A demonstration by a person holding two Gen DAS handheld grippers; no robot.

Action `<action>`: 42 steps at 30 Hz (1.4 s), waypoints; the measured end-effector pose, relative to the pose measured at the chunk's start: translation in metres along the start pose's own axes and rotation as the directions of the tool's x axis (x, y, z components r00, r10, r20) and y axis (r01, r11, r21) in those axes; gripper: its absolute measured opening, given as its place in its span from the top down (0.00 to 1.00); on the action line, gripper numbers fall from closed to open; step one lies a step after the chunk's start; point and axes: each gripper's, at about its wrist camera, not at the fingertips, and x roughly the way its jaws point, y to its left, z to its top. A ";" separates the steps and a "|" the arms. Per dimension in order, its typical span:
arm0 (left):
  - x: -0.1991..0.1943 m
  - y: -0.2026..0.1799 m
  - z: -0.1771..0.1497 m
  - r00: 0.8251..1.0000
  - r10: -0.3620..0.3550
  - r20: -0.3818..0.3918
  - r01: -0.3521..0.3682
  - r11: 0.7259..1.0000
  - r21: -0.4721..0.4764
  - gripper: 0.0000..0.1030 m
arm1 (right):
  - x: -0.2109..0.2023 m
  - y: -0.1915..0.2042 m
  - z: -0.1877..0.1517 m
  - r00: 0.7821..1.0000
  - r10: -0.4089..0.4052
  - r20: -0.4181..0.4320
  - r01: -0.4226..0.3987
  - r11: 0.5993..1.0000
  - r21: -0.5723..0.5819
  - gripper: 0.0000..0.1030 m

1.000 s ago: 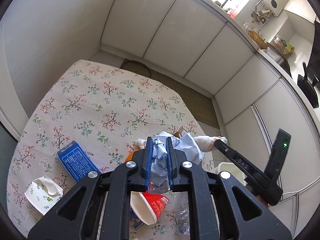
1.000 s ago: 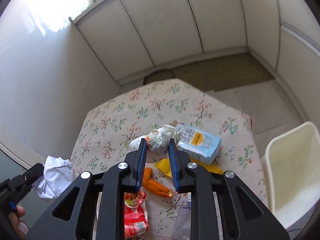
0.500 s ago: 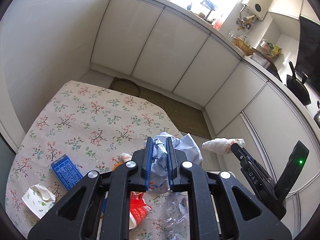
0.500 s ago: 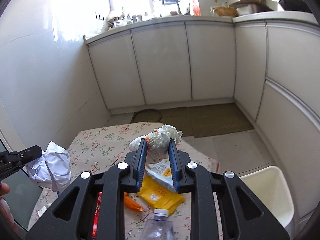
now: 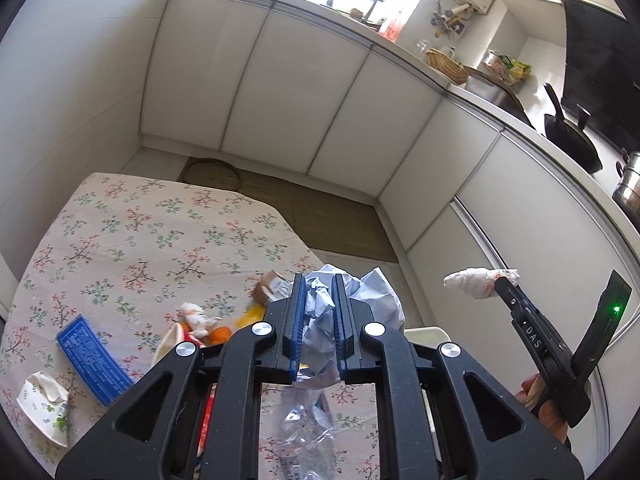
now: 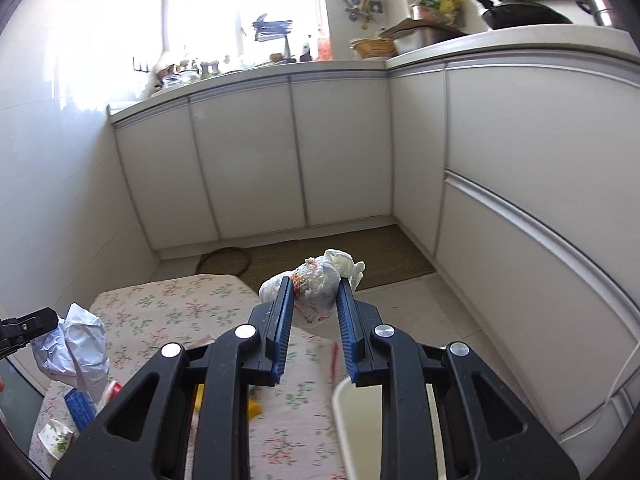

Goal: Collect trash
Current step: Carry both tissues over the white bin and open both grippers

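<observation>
The left tool (image 5: pixel 317 312) is clamped on a crumpled wad of pale blue paper (image 5: pixel 368 296), its blue pads squeezing the wad so that folds bulge out on the far side. The right tool (image 6: pixel 313 312) pinches a knotted white plastic bag (image 6: pixel 316 284) of scraps, the bundle sitting high between the tips. Both loads hang clear above the table (image 5: pixel 132 232) with the floral cloth, near its right-hand edge, most likely so they can be carried over the rim of the white bin (image 6: pixel 340 408) that stands just past that edge, below the right tool. Holding each piece near the fingertips should let it drop freely once the jaws part.

Plenty of trash lies on the table: a blue carton (image 5: pixel 94 360) toward its left side, a crushed paper cup (image 5: pixel 42 404) at the near-left corner, orange peel (image 5: pixel 220 334) mid-table, and a clear plastic bottle (image 5: pixel 308 420) directly under the left tool. The job looks far from finished.
</observation>
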 end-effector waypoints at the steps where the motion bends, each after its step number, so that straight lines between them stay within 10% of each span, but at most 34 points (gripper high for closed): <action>1: 0.003 -0.004 -0.001 1.000 -0.004 -0.002 0.004 1.000 0.007 0.88 | -0.001 -0.008 0.001 1.000 -0.016 0.001 0.016 1.000 0.003 0.78; 17: 0.045 -0.092 -0.022 0.992 -0.112 -0.066 0.119 0.987 0.111 0.88 | 0.002 -0.085 -0.021 0.971 -0.210 -0.110 0.205 0.977 -0.054 0.75; 25: 0.065 -0.132 -0.041 0.985 -0.139 -0.106 0.157 0.970 0.187 0.88 | -0.015 -0.116 -0.018 0.963 -0.257 -0.082 0.261 0.965 0.038 0.42; 42: 0.125 -0.199 -0.066 0.945 -0.237 -0.227 0.278 0.946 0.168 0.73 | -0.033 -0.167 -0.017 0.891 -0.450 -0.062 0.454 0.880 0.138 0.19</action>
